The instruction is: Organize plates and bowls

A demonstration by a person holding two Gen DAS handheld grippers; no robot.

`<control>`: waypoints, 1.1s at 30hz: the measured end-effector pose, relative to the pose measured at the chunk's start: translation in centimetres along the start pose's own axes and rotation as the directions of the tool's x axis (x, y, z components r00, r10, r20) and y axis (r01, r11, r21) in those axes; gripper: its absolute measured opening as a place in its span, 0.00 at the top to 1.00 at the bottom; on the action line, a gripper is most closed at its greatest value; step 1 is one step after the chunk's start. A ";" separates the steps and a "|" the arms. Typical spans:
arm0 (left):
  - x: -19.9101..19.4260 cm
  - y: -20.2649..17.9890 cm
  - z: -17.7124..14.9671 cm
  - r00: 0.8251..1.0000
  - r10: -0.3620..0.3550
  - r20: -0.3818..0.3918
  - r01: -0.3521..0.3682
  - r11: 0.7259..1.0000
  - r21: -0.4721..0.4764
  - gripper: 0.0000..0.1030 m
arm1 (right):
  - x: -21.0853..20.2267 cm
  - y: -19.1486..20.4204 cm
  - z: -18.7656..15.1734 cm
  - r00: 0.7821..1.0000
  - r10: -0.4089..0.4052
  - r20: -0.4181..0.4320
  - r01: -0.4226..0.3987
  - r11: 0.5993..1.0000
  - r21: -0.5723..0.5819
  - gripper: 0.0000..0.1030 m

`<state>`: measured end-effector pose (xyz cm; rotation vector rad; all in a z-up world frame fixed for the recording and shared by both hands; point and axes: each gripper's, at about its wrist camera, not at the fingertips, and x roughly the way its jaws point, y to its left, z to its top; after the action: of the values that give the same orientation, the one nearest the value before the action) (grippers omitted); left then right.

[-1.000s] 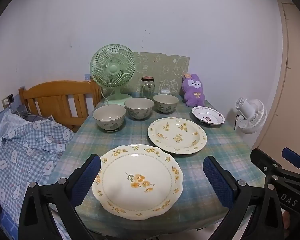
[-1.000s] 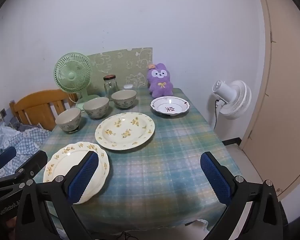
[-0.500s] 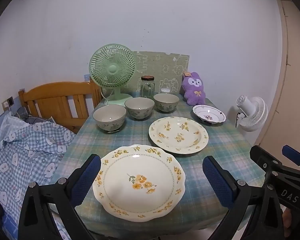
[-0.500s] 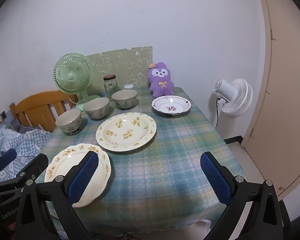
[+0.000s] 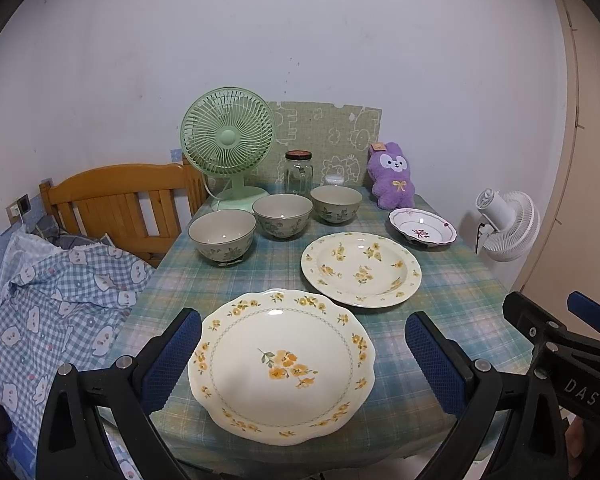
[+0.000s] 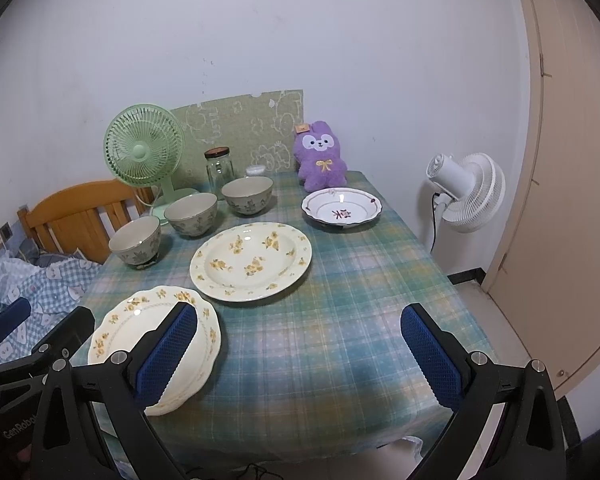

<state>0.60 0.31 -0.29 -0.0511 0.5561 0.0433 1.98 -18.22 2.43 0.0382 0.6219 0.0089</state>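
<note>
A scalloped cream plate (image 5: 282, 364) with yellow flowers lies at the table's front edge; it also shows in the right wrist view (image 6: 140, 320). A round floral plate (image 5: 360, 268) (image 6: 252, 260) lies behind it. Three grey-green bowls (image 5: 222, 234) (image 5: 283, 215) (image 5: 336, 204) stand in a row behind that. A small white dish with a red motif (image 5: 422, 230) (image 6: 342, 208) sits at the back right. My left gripper (image 5: 300, 360) is open, its fingers either side of the scalloped plate, above it. My right gripper (image 6: 300, 352) is open over the bare front right of the tablecloth.
A green desk fan (image 5: 228, 144), a glass jar (image 5: 299, 172), a purple plush bunny (image 5: 392, 180) and a green board stand at the back. A wooden chair (image 5: 120, 196) and checked bedding (image 5: 52, 300) are left of the table. A white fan (image 6: 468, 188) stands right.
Both grippers have drawn back slightly and shifted a little to the right; the plates sit a bit farther and lower in view. Nothing on the table has moved.
</note>
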 end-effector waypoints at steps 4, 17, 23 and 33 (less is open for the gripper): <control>0.1 -0.1 -0.1 1.000 -0.001 0.003 0.001 1.000 0.000 0.01 | 0.2 -0.1 -0.1 1.000 -0.015 -0.009 0.015 1.000 -0.002 0.00; 0.1 0.1 -0.1 1.000 0.019 -0.005 -0.019 1.000 -0.002 0.01 | 0.2 -0.1 0.1 1.000 0.002 -0.012 -0.002 1.000 -0.010 0.00; -0.1 -0.1 0.1 1.000 0.023 -0.003 -0.023 1.000 -0.002 0.01 | 0.1 -0.2 0.1 1.000 0.001 -0.007 -0.001 1.000 -0.013 0.00; -0.1 -0.2 0.3 1.000 0.026 -0.004 -0.026 1.000 0.003 0.01 | -0.1 -0.1 0.0 1.000 0.002 -0.002 -0.002 1.000 -0.030 0.03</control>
<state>0.63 0.09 0.02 -0.0411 0.5607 0.0681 1.92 -18.33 2.47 0.0102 0.6238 0.0200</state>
